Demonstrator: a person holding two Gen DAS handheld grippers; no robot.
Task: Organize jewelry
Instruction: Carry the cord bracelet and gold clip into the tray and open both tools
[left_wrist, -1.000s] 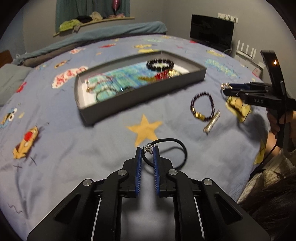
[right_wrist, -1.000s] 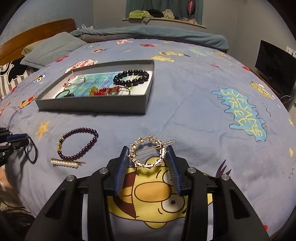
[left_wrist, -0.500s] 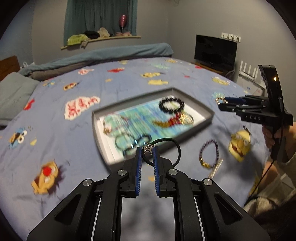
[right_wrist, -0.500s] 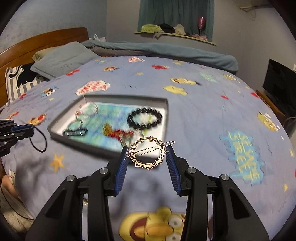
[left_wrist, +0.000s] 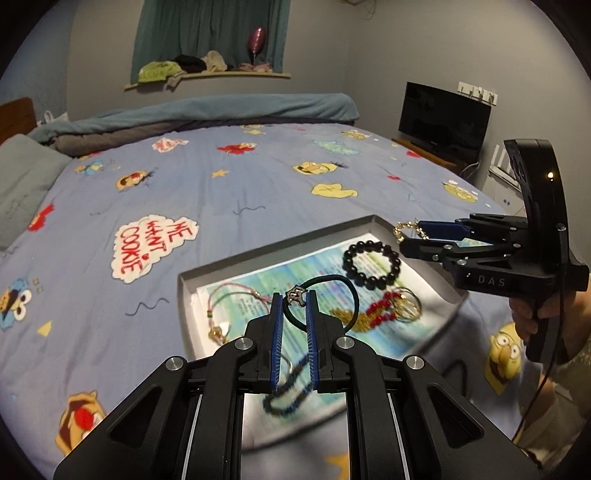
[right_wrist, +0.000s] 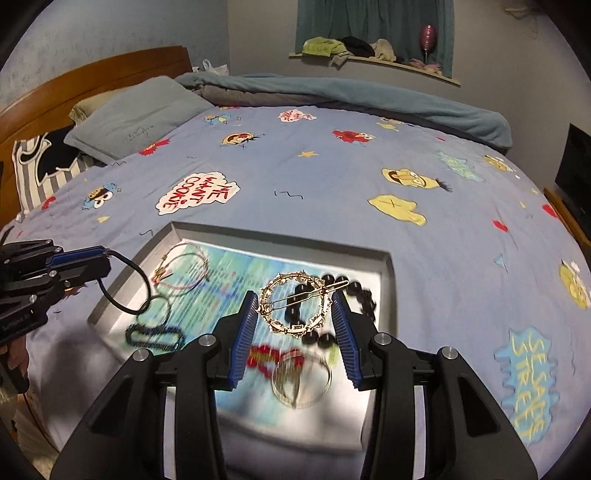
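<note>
Risk of tangling: left tongs (left_wrist: 294, 306) pinching black elastic hair tie (left_wrist: 334, 291), right tongs (right_wrist: 295, 314) clamping round gold wreath-shaped hair clip (right_wrist: 293, 306), both mid-frame above crowded shallow grey tray (right_wrist: 386, 291).

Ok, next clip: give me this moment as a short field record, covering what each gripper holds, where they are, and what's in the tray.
left gripper: shut on black hair tie
right gripper: shut on round gold hair clip
position: both above grey tray
tray contents: black bead bracelet, red beads, pink cord bracelet, dark bead strand
surface: cartoon-print bedspread
</note>
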